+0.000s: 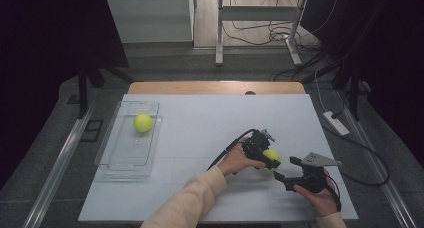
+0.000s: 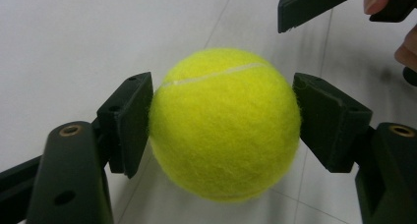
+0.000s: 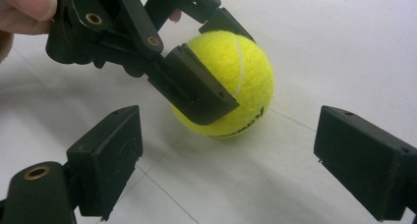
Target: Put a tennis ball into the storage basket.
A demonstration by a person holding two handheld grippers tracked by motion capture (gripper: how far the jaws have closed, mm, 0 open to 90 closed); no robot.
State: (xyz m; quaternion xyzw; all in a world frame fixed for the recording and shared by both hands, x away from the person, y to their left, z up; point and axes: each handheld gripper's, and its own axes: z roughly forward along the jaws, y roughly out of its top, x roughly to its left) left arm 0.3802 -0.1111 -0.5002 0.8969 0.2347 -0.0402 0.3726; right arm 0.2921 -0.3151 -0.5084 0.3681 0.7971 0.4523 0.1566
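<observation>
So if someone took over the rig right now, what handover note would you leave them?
Left gripper: shut on the tennis ball at the table's near right side; ball looks still on the surface.
Right gripper: open, nothing between its jaws, just beside that ball.
Second tennis ball: already in the clear plastic tray at left.
Likely left: lift the gripped ball and carry it over to the tray.

In the high view the left gripper (image 1: 262, 153) covers most of the ball (image 1: 272, 155) between its fingers, so only a yellow sliver shows. In the right gripper view one left finger (image 3: 196, 86) hides the ball's near side, and the print under that finger is cut short, perhaps a brand name. The right gripper's fingers (image 3: 369, 160) run off the bottom edge.
</observation>
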